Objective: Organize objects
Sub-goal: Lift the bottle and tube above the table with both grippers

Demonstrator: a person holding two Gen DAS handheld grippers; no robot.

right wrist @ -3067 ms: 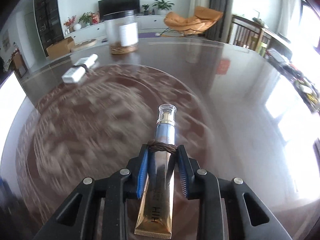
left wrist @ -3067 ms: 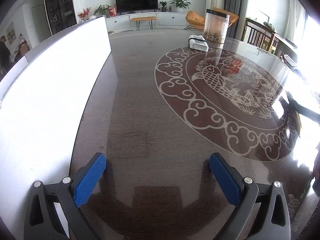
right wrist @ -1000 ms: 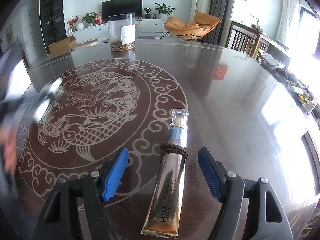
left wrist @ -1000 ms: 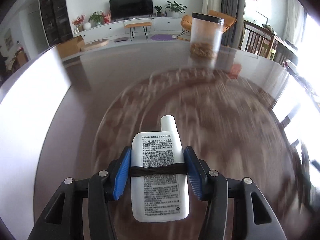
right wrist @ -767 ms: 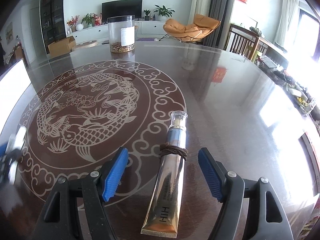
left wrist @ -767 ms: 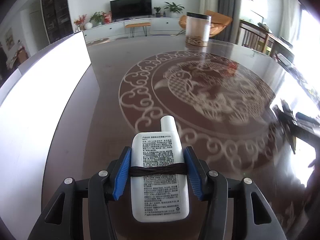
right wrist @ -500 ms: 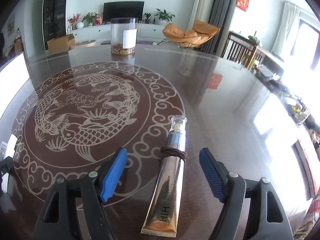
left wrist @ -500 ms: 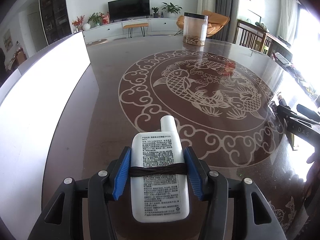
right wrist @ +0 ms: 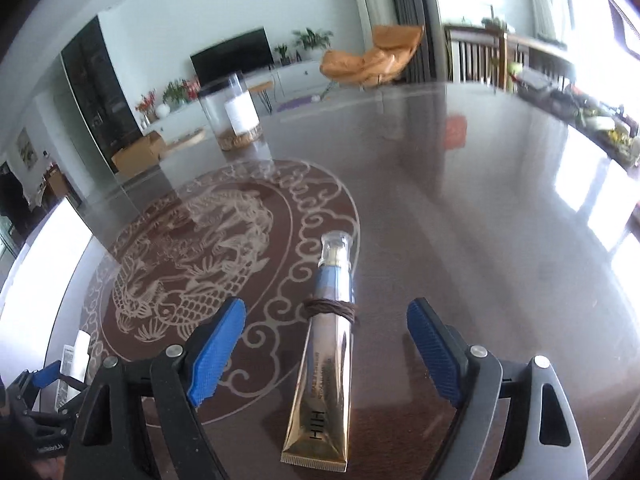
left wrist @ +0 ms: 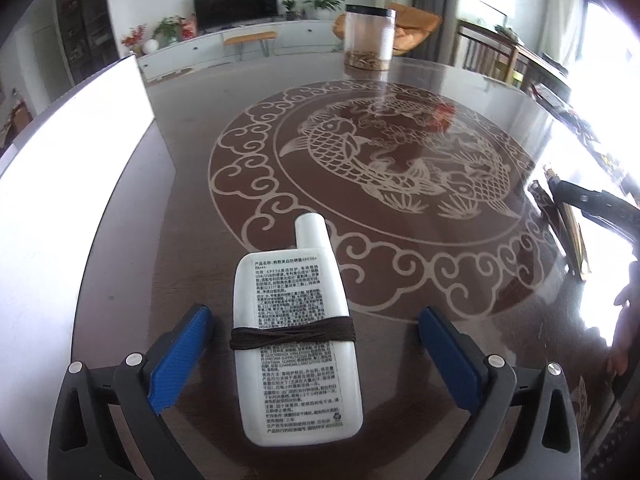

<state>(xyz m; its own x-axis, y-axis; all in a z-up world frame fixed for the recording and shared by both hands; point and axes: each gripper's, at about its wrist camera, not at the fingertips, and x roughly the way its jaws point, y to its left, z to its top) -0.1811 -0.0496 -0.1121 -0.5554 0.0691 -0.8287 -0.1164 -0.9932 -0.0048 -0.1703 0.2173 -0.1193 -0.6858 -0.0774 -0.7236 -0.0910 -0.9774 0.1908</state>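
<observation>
A white flat bottle (left wrist: 295, 340) with a dark band around it lies on the dark table (left wrist: 192, 200), cap pointing away. My left gripper (left wrist: 316, 344) is open around it, blue pads apart from its sides. A gold tube (right wrist: 326, 344) with a clear cap and a brown band lies on the table between the fingers of my right gripper (right wrist: 324, 344), which is open and clear of it. The white bottle also shows in the right wrist view (right wrist: 76, 354) at the far left.
A clear jar (left wrist: 368, 42) with brown contents stands at the table's far side; it also shows in the right wrist view (right wrist: 236, 114). A white panel (left wrist: 60, 184) runs along the table's left edge. The right gripper's arm (left wrist: 592, 204) shows at the right edge.
My left gripper has opened and let go of the white bottle, which now lies on the table. The right gripper stays open around the gold tube and has tilted upward slightly.
</observation>
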